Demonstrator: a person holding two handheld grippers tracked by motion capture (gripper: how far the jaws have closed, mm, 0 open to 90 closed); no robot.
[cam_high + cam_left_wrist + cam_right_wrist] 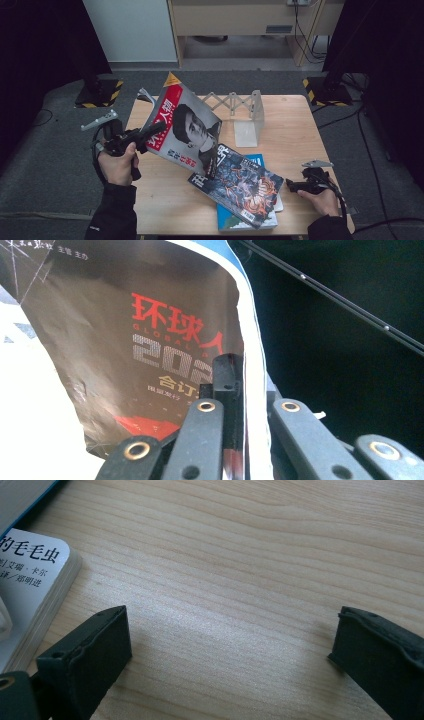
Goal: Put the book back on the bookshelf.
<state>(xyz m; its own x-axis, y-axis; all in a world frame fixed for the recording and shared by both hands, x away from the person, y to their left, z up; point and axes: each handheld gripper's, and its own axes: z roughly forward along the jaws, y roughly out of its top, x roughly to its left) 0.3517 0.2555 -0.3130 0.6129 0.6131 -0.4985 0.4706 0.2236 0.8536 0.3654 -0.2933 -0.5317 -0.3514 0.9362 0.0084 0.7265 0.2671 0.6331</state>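
A magazine [187,127] with a red title strip and a portrait on its cover hangs tilted above the table's left half. My left gripper [160,127] is shut on its left edge. In the left gripper view the jaws [248,390] clamp the magazine's [150,340] dark back cover with red characters. My right gripper [291,186] rests low at the front right of the wooden table [295,130]. Its jaws [230,635] stand wide open over bare wood, with nothing between them. A small white book's corner [35,580] lies just to their left.
A dark illustrated magazine [245,185] lies on a blue book [227,220] at the table's front centre. A clear folding book rack [240,107] stands at the back centre. Black stands with striped bases sit on the floor at both far corners.
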